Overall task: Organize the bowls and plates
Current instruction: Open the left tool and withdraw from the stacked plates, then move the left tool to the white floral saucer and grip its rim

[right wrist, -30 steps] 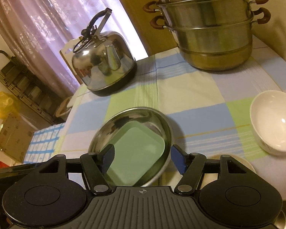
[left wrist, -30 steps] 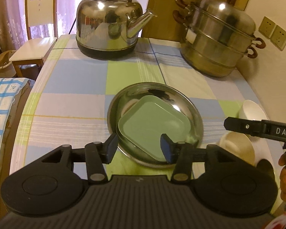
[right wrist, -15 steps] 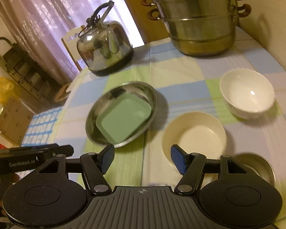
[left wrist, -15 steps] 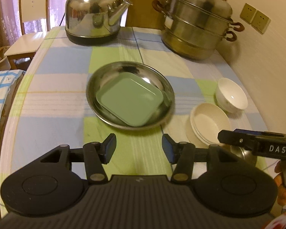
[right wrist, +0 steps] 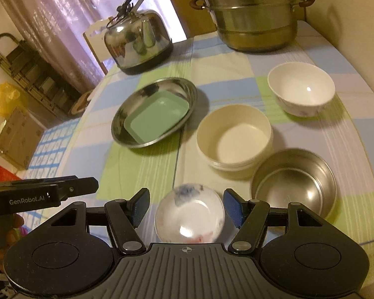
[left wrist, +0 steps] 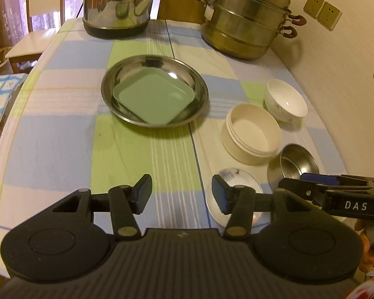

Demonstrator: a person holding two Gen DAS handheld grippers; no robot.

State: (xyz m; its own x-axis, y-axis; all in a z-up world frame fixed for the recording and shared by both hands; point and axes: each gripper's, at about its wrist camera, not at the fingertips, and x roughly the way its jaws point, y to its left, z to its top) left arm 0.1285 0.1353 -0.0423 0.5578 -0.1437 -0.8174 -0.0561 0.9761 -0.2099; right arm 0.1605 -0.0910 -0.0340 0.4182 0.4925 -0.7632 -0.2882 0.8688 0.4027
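We see the green square plate (left wrist: 154, 101) lying inside the steel dish (left wrist: 127, 79) (mid-table), four bowls to its right, our left gripper (left wrist: 181, 195) and right gripper (right wrist: 186, 206) both spread, grasping nothing.

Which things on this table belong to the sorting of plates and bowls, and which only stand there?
For the job: steel plate, green square plate, cream bowl, white bowl, steel bowl, small patterned dish.
Only standing: kettle, steamer pot.
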